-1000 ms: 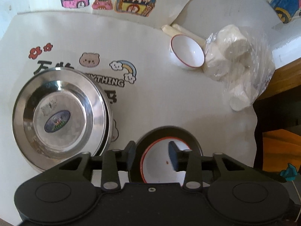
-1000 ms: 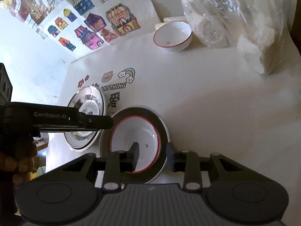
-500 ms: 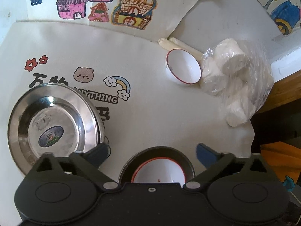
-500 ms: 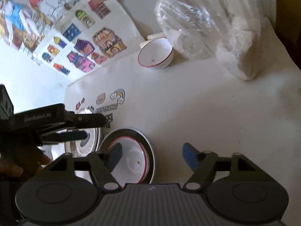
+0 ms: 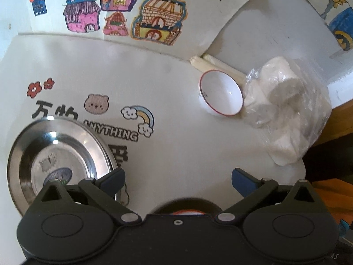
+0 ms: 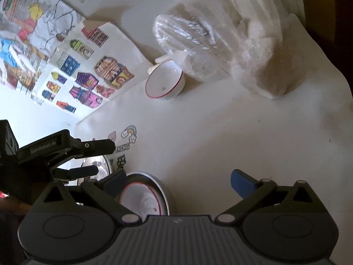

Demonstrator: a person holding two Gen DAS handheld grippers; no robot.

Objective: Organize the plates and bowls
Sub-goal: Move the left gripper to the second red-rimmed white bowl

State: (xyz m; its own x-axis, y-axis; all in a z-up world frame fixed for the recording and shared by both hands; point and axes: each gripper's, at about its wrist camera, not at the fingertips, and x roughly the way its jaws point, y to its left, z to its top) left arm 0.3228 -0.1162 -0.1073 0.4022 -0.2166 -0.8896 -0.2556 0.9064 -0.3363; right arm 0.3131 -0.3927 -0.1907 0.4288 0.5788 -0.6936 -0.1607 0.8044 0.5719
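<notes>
Bowls and plates sit scattered over the white worktop (image 5: pixel 176 154). A small red-rimmed bowl (image 5: pixel 220 98) stands far ahead of both grippers, just beside a clear bag of white rolls (image 5: pixel 284 110) and touching or nearly touching two pale sticks (image 5: pixel 211 65) behind it. Nearer, a red-rimmed white bowl nested in a dark plate (image 6: pixel 146 195) lies directly under the tools, mostly hidden below the left gripper (image 5: pixel 177 180) and showing at the lower left of the right gripper (image 6: pixel 178 182). A stack of steel plates (image 5: pixel 57 161) rests to the left of that.

Both sets of jaws are spread wide and hold nothing.

The relation that matters is the far bowl's bearing: from the left wrist view it lies ahead and to the right, and from the right wrist view ahead and slightly left of centre, so it sits between the two lines of approach. The right gripper seems the likelier one to reach it, since the bag crowds the bowl's right side and leaves its near rim open. Being round, the bowl has no long axis to align with.
</notes>
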